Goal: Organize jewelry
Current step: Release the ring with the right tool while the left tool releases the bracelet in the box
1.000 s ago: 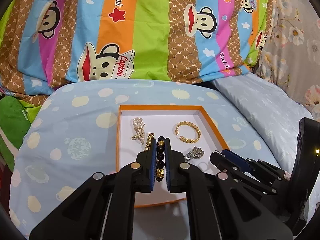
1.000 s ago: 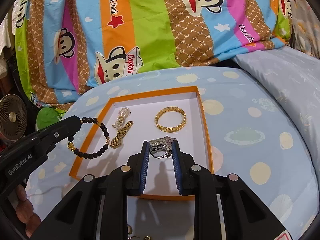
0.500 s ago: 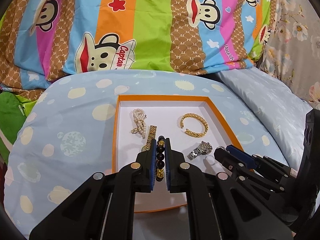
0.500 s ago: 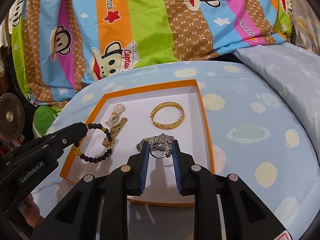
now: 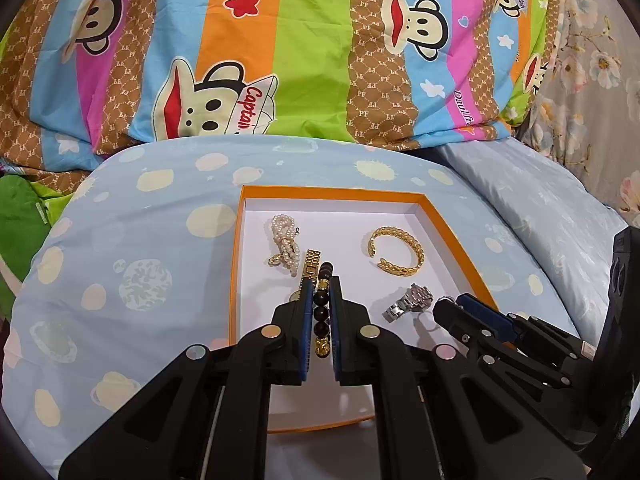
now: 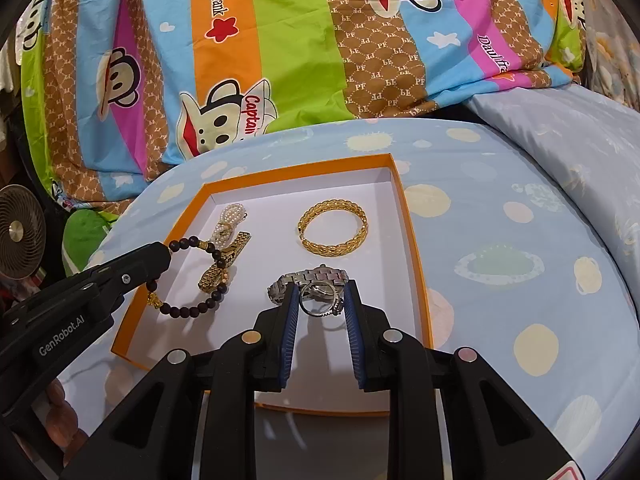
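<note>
Orange-rimmed and white inside, the box (image 6: 416,248) lies on the bed to collect the jewelry. Our left hand-held gripper (image 5: 321,312) is closed on the dark bead bracelet (image 6: 192,276), hanging it over the box's left side for a clean drop. Our right hand-held gripper (image 6: 320,300), partly closed, seems to pinch a silver ring (image 6: 320,300) just above the silver watch (image 6: 308,280). We count four pieces lying inside: one pearl strand (image 5: 285,240), one gold watch (image 6: 226,260), one gold bangle (image 6: 332,228), one silver watch.
</note>
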Demonstrator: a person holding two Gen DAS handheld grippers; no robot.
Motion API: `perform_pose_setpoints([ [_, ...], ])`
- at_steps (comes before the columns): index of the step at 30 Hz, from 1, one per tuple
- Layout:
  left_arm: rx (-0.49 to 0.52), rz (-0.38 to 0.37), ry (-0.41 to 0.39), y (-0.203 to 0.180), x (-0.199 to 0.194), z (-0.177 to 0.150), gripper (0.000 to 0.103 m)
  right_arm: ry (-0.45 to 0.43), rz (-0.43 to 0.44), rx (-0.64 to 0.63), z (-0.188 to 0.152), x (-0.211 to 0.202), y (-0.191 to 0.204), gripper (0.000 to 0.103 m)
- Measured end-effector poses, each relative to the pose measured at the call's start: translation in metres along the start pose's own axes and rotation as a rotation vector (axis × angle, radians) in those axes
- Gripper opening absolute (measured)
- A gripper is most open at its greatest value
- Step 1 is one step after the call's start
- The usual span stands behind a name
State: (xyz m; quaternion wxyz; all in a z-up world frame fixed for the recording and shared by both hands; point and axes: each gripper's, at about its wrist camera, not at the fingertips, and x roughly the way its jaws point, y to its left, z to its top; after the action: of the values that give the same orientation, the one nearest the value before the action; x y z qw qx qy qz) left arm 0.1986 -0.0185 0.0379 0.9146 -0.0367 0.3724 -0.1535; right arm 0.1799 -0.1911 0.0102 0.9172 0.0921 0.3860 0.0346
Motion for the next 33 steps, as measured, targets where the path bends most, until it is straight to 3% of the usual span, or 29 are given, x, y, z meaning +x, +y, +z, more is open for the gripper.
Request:
perform_pose_setpoints([
  [11, -0.021, -0.001, -0.003, 0.004, -0.002, -0.002, 0.008, -0.014, -0.009, 0.005, -0.001, -0.001, -0.003, 0.023],
  [12, -0.028, -0.005, -0.008, 0.005, -0.003, -0.002, 0.008, -0.019, -0.012, 0.006, -0.001, -0.002, -0.003, 0.028],
  [13, -0.04, -0.004, -0.018, 0.006, -0.004, -0.003, 0.011, -0.025, -0.013, 0.01, -0.001, -0.003, -0.004, 0.031],
  [16, -0.071, -0.004, -0.059, 0.012, -0.013, -0.002, 0.039, -0.055, -0.016, 0.023, -0.001, -0.01, -0.007, 0.042],
  [17, -0.079, -0.006, -0.08, 0.014, -0.018, -0.002, 0.044, -0.065, -0.019, 0.028, -0.001, -0.012, -0.009, 0.045],
  [23, -0.089, 0.011, -0.131, 0.02, -0.036, -0.007, 0.044, -0.112, -0.028, 0.026, -0.006, -0.029, -0.011, 0.049],
  [33, -0.117, 0.037, -0.1, 0.033, -0.06, -0.049, 0.044, -0.11, -0.007, 0.045, -0.043, -0.063, -0.01, 0.049],
])
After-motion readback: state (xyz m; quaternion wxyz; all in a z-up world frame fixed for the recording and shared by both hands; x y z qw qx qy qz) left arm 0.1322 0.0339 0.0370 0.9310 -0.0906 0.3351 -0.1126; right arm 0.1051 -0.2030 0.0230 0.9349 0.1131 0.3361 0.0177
